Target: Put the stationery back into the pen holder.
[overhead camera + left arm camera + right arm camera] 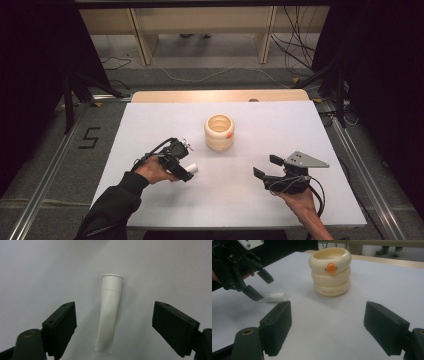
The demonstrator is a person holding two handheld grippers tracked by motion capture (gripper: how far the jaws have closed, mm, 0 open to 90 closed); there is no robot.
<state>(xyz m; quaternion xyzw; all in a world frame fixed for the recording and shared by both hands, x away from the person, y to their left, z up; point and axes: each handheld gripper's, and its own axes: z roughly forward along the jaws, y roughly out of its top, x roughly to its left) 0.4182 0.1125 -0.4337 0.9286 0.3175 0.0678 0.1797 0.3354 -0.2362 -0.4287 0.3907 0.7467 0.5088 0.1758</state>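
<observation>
Our left hand-held gripper (113, 327) hangs wide open over the white tube (109, 312) lying on the worktop (250, 200), its long axis running between the jaws, untouched

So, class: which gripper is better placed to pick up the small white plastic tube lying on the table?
Left. The left gripper hangs open over the white plastic tube; the right gripper sits well away.

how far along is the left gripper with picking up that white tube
Early stage. Done: the left gripper is lined up over the white tube, which lies flat on the white table between its open fingers. In hand: closing in; the pads are not touching the tube yet. Left: the grasp and lift. The right gripper waits open, with nothing in it, near the cream ringed cup.
</observation>
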